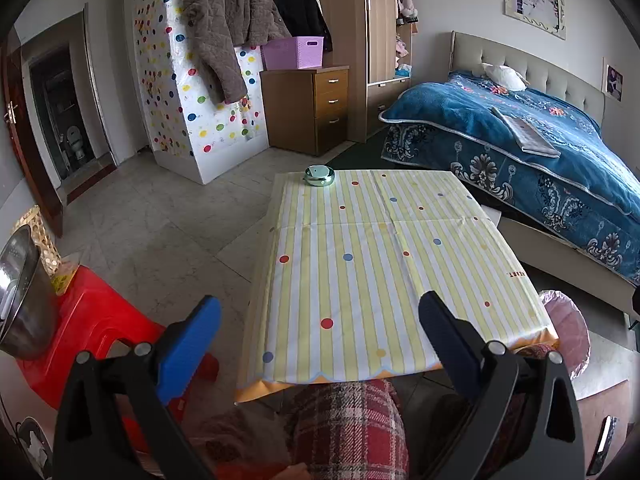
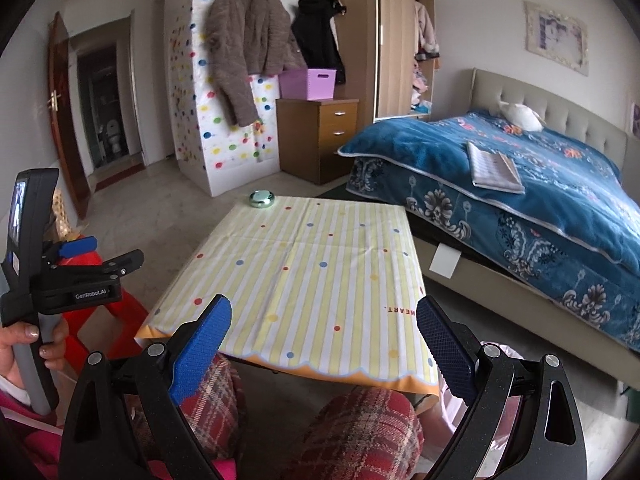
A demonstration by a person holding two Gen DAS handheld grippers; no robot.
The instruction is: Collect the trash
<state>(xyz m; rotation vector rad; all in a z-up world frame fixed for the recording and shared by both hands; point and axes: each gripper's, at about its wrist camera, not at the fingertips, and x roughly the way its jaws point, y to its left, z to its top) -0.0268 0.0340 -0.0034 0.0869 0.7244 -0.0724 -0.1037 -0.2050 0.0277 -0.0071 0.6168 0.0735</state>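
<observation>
A low table with a yellow-striped dotted cloth stands in front of me; it also shows in the right wrist view. A small round green tin sits at its far left corner, also in the right wrist view. A bin lined with a pink bag stands at the table's near right corner. My left gripper is open and empty above the table's near edge. My right gripper is open and empty over the near edge. The left gripper also shows in the right wrist view, held in a hand.
A red plastic stool with a metal bowl stands left of the table. A bed with a blue blanket lies to the right. A wooden drawer unit with a purple basket stands behind. My plaid-trousered knees are under the table's near edge.
</observation>
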